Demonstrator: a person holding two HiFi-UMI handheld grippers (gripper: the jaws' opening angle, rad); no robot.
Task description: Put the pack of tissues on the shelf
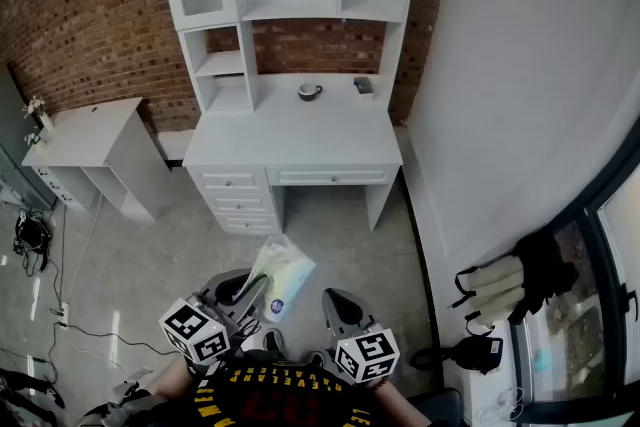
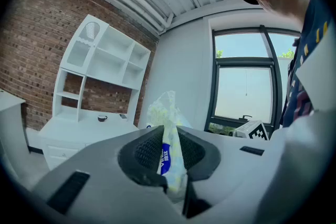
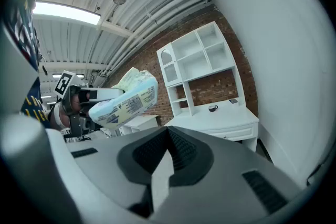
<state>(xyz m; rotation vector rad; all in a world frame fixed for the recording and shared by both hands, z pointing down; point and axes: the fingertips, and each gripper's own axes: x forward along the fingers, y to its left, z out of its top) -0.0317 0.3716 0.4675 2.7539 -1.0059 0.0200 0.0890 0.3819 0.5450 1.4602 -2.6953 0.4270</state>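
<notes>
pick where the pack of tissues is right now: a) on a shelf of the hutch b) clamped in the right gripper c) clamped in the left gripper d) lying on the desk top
c: the left gripper view shows the pack of tissues pinched between the pads of the left gripper, while the right gripper has its jaws together with nothing in them.

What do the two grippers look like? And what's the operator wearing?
Both the left gripper and right gripper have smooth grey moulded shells with black ribbed pads in the jaws. Each carries a white cube with black square markers. No cables show. The person wears a black top with yellow lettering.
</notes>
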